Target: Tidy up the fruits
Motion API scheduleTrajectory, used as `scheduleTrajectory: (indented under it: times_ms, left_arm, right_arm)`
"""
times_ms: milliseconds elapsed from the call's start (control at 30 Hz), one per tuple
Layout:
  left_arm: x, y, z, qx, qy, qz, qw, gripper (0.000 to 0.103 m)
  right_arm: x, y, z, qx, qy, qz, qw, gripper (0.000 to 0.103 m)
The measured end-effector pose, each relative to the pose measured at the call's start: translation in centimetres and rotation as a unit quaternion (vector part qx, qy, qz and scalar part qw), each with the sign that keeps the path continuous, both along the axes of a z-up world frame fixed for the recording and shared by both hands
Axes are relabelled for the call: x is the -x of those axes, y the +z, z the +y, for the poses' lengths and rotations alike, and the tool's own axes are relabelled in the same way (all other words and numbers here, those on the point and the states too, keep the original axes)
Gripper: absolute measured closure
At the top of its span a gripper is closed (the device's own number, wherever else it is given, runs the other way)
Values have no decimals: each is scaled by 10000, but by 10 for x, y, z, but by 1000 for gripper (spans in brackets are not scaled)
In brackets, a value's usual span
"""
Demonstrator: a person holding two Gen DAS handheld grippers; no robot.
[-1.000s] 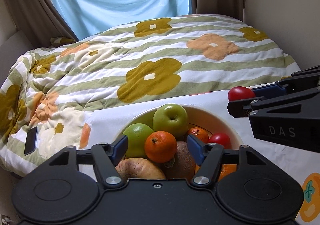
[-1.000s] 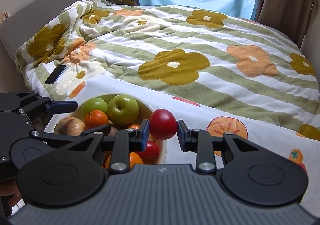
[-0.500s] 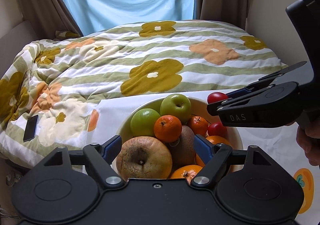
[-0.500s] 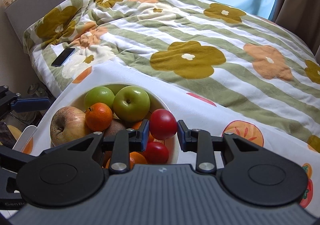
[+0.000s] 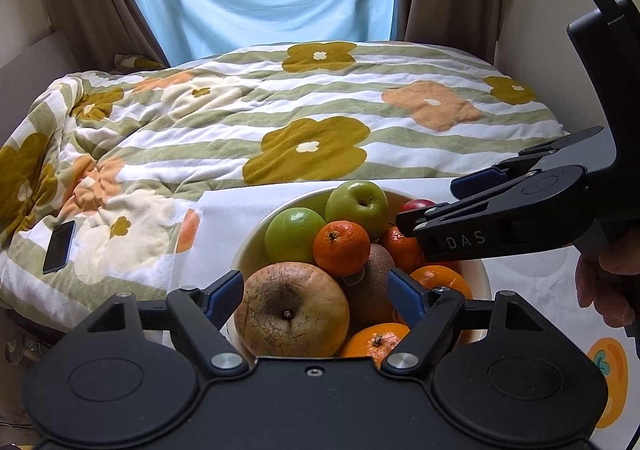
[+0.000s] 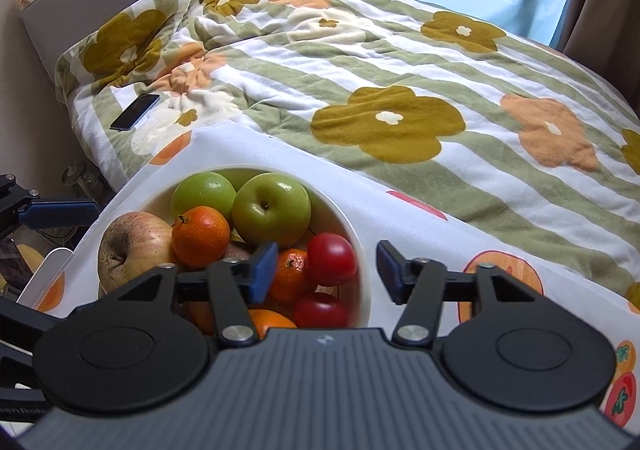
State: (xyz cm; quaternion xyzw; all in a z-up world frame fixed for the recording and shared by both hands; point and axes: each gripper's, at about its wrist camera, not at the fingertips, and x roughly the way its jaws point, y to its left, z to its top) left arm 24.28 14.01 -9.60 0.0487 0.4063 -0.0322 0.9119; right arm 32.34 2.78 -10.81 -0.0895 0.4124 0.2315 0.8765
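A white bowl [image 6: 356,238] on a fruit-print cloth holds several fruits: green apples [image 6: 272,210], tangerines [image 6: 200,236], a big brownish apple [image 5: 292,310], a kiwi [image 5: 366,286] and red tomatoes. My right gripper [image 6: 328,270] is open just above the bowl's right side, and a red tomato [image 6: 332,258] lies in the bowl between its fingers, free of the pads. In the left wrist view the right gripper [image 5: 440,206] reaches over the bowl [image 5: 248,246]. My left gripper [image 5: 316,294] is open and empty at the bowl's near edge, around the brownish apple.
A bed with a flowered green-striped quilt [image 5: 312,122] lies behind the bowl. A dark phone [image 5: 59,246] rests on the quilt at the left. Curtains and a blue sheet hang at the back. The cloth [image 6: 500,274] extends to the right of the bowl.
My right gripper moved left over the bowl, opened and let go of the red tomato, which now lies in the bowl. My left gripper drew back and up from the fruit.
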Motion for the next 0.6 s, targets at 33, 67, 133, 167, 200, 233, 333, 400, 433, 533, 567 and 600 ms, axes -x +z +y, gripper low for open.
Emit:
scheduleTrajectory:
  times_ms: [33,67,133,167,200,233,333,400,433,533,567,600]
  left_arm:
    - [1,0,0,16,-10,-6,10000,21]
    - [3,-1,-1,33,-30,-11,10000,21]
    - [5,-2,-1,39,-63,-17,10000,21]
    - [6,-2,-2,34,-75,-25,10000,21]
    - [9,-2,-3,38,-90,-41,9999,21]
    - [11,0,-4,38,-103,-65,9999,21]
    - [21,9,-9,31,-98,-188,9998,21]
    - [29,18,-12,44,-93,-298,9995,21]
    - [34,22,-14,38,-95,-354,9993,21]
    - [52,41,-23,30,-97,-580,9983,21]
    - [59,47,-26,47,-94,-648,9978,21]
    - [67,53,-30,72,-89,-716,9974,21]
  right_arm:
    - [3,2,-2,-32,-42,-49,10000,13]
    - [6,4,-3,-56,-79,-85,9999,8]
    - [11,7,-5,-70,-157,-108,9998,8]
    - [14,8,-6,-80,-182,-113,9997,8]
    - [18,10,-7,-89,-219,-148,9996,8]
    - [22,13,-9,-89,-253,-199,9994,8]
    - [36,25,-17,-107,-322,-336,9989,8]
    - [49,37,-24,-117,-364,-449,9983,8]
    - [57,43,-28,-119,-394,-496,9979,8]
    - [81,62,-44,-140,-504,-636,9966,8]
    - [90,69,-50,-142,-552,-685,9960,8]
    - [102,78,-57,-142,-614,-750,9952,8]
